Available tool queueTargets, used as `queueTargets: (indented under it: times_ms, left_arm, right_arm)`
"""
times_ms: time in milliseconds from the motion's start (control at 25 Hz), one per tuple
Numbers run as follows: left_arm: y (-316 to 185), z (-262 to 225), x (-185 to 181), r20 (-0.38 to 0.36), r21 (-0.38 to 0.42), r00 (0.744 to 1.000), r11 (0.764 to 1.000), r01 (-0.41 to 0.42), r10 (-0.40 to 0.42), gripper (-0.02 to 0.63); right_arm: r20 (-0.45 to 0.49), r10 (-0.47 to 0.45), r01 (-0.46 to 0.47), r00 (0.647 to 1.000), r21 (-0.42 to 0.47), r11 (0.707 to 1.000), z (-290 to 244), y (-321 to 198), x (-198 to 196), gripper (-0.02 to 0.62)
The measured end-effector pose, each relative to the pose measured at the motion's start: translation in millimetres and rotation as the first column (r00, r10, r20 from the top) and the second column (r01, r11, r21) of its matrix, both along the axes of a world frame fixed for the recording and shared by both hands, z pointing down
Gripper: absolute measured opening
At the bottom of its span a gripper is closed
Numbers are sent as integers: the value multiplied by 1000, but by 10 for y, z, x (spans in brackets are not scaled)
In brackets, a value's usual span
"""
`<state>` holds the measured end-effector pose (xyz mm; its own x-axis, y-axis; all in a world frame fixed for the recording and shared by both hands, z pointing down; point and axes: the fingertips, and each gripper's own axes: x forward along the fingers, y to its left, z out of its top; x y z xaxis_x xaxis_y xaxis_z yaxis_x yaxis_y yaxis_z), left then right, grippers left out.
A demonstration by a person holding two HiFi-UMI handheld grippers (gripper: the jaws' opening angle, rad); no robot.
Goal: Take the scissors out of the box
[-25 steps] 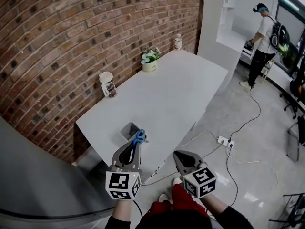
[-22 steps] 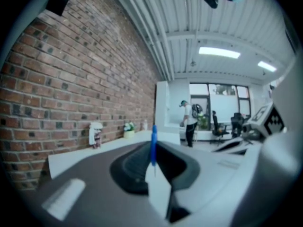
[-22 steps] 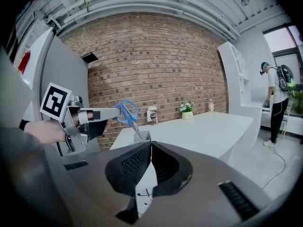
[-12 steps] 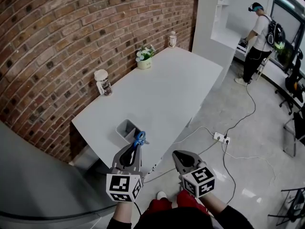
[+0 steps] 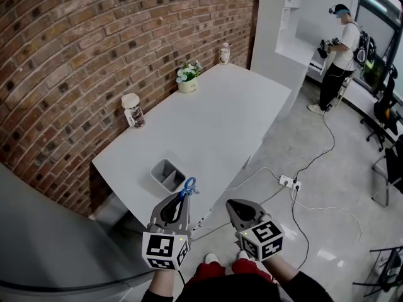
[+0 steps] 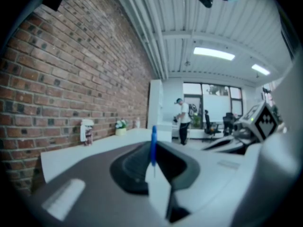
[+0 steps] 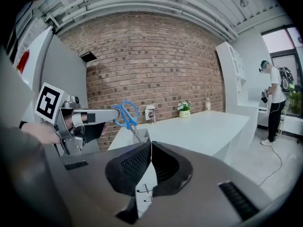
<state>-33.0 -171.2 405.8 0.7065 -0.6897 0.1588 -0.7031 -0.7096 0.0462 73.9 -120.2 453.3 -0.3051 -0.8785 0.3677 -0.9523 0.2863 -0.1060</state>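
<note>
Blue-handled scissors hang just past the near edge of the white table, gripped by the handles in my left gripper, which is shut on them. In the right gripper view the scissors stick out of the left gripper, blades slanting down over the small grey box. That open-topped box stands at the table's near corner, left of the scissors. The left gripper view shows the scissors edge-on between the jaws. My right gripper hovers off the table's edge, shut and empty.
A white-lidded jar, a flower pot and a bottle line the table's brick-wall side. A power strip and cables lie on the floor at the right. A person stands far back by a white counter.
The left gripper has drawn back from the box with the scissors, a little toward me and to the right. The right gripper has stayed where it was.
</note>
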Motion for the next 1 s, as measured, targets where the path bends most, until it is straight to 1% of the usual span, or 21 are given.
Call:
queueTargets:
  times_ms: [600,1000]
  left_arm:
    - [241,142,339,30,-38,998,998,-53,54,31]
    - [418,213,615,60,-58,997,997,-50,53,31]
  right_arm:
    - [15,61,-61,998,-11,998,81,174,384,8]
    - [18,70,-69,997,-21,997,113,280,674,8]
